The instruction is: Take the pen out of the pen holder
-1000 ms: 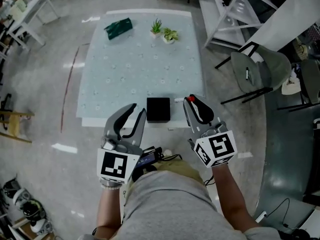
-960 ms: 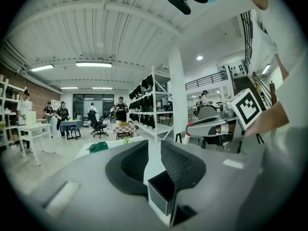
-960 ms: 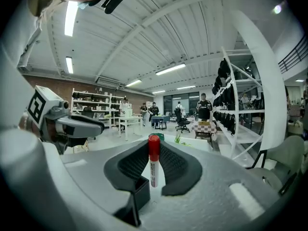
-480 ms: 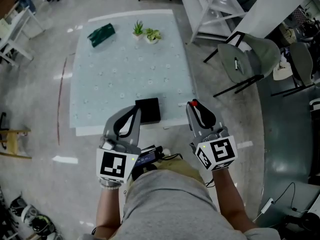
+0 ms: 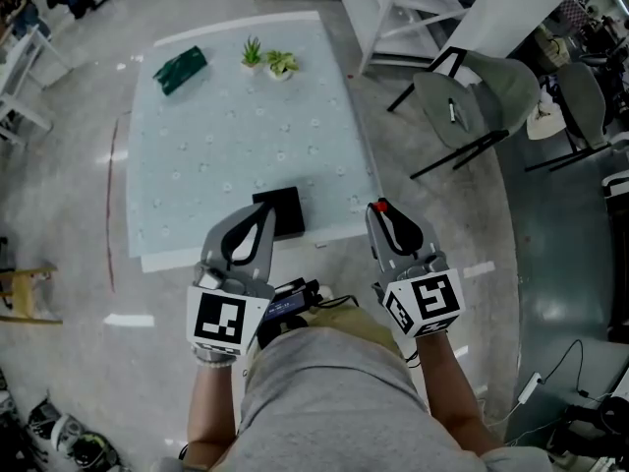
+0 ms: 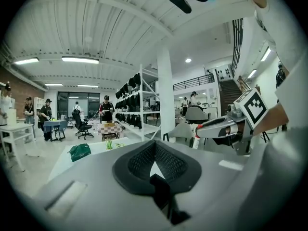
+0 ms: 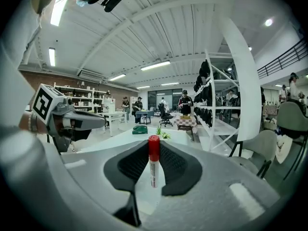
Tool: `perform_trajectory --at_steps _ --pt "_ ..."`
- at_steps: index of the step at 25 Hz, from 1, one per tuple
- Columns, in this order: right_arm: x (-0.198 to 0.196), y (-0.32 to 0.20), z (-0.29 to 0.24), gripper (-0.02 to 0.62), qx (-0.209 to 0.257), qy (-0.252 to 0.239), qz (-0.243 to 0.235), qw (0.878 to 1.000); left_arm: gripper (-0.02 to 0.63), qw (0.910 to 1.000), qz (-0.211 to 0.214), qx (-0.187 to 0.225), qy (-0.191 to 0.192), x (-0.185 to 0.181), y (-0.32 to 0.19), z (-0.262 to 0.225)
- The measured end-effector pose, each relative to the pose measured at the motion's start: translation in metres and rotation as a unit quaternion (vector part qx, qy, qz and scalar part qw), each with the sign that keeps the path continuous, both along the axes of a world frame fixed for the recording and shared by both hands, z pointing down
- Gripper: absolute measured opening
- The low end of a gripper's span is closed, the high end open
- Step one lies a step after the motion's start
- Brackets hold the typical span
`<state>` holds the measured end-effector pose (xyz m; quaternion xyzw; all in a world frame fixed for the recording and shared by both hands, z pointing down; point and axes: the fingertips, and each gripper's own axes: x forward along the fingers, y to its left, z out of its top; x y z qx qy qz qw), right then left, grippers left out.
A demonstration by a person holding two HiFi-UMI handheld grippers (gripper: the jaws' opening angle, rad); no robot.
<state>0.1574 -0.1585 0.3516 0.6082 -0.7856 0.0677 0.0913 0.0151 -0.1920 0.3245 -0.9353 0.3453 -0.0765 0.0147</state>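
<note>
Near the pale table [image 5: 197, 155], we pinch a red-capped pen [image 7: 153, 165], print illegible, in our right gripper [image 7: 154, 150]; left gripper [image 6: 153, 154] jaws pressed together.

Bright overhead strip lights [image 6: 79, 59], fisheye-warped edges

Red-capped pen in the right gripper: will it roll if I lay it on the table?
Probably. The pen looks like a smooth, round, stiff barrel, so on the flat table it could roll. It seems slim and light. The right gripper holds it between textured pads, so slipping looks unlikely.
</note>
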Motion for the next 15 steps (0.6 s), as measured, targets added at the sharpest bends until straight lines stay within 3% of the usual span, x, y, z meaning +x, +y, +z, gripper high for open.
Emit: perform_trajectory --at_steps 15 --pt "-0.0069 -0.0011 0.0049 0.066 -0.007 0.006 -0.014 1.000 0.003 0.9999 -0.007 -0.012 0.007 -0.0079 -0.0006 -0.0006"
